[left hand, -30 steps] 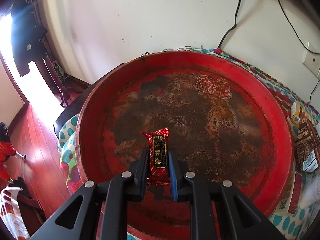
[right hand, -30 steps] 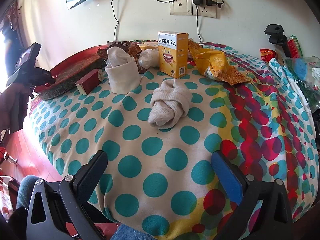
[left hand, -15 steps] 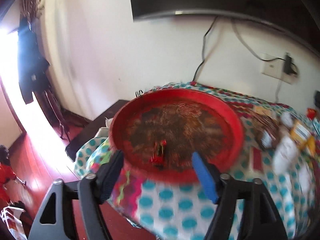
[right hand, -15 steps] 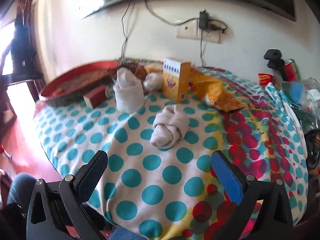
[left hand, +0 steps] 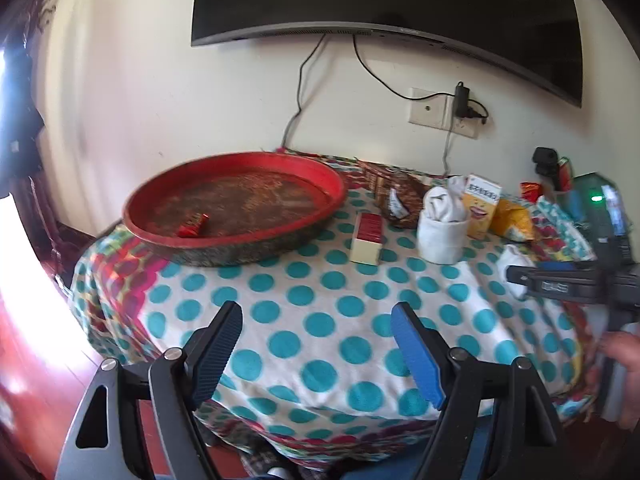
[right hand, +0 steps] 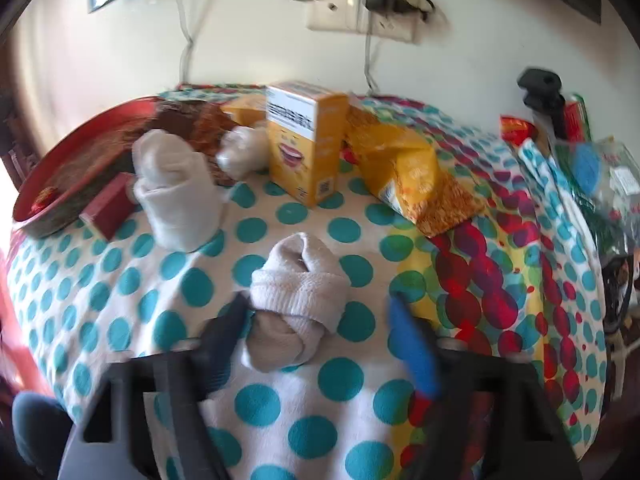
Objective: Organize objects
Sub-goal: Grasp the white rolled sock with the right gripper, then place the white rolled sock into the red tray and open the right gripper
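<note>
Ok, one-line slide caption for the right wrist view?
Right gripper closing around a rolled white sock on the polka-dot tablecloth.

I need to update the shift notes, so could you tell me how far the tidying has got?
Done: one red snack bar lies in the red tray. In hand: the right gripper is closing around the knotted sock. Left: the yellow box, rolled sock and red box.

3 sock rolls (right hand: 298, 304), 2 boxes (right hand: 306, 144), 1 tray (left hand: 236, 208).
</note>
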A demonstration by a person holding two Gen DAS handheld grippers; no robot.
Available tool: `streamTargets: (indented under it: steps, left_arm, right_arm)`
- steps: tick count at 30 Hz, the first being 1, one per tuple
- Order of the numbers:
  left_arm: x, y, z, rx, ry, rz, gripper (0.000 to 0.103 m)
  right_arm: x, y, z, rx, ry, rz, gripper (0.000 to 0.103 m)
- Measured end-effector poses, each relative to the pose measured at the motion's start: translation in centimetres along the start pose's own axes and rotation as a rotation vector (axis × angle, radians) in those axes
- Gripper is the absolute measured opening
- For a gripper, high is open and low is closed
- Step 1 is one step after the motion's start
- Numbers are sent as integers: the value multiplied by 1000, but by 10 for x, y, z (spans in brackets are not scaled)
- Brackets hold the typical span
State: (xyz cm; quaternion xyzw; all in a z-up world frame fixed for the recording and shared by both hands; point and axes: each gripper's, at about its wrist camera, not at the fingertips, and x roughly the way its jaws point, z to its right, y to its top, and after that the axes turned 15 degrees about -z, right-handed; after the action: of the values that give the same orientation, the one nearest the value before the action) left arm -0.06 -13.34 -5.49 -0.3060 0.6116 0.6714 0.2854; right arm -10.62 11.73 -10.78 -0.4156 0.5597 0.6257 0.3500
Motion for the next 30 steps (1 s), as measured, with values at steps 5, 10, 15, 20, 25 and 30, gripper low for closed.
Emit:
streamTargets:
  steps: [5, 10, 15, 20, 25, 30]
  left_arm:
    - [-4, -1, 4, 13, 28, 7, 79]
    - [-10, -2, -7, -20, 46, 14, 79]
    - [-9, 2, -22, -73, 52, -3, 79]
    - [-5, 2, -39, -130, 58, -32, 79]
    - [0, 1, -53, -181, 55, -54, 79]
    - [2, 1, -61, -203, 63, -60, 79]
  right_arm:
    - [0, 4, -14, -27, -6, 0, 32]
    - [-22, 7, -30, -74, -1, 53, 27]
    - [-56, 20, -62, -147, 38, 119, 28]
    - [-66, 44, -115, -251, 85, 137, 28]
    - [-54, 72, -178, -353, 120, 109, 28]
    - [-29, 100, -228, -408, 144, 66, 28]
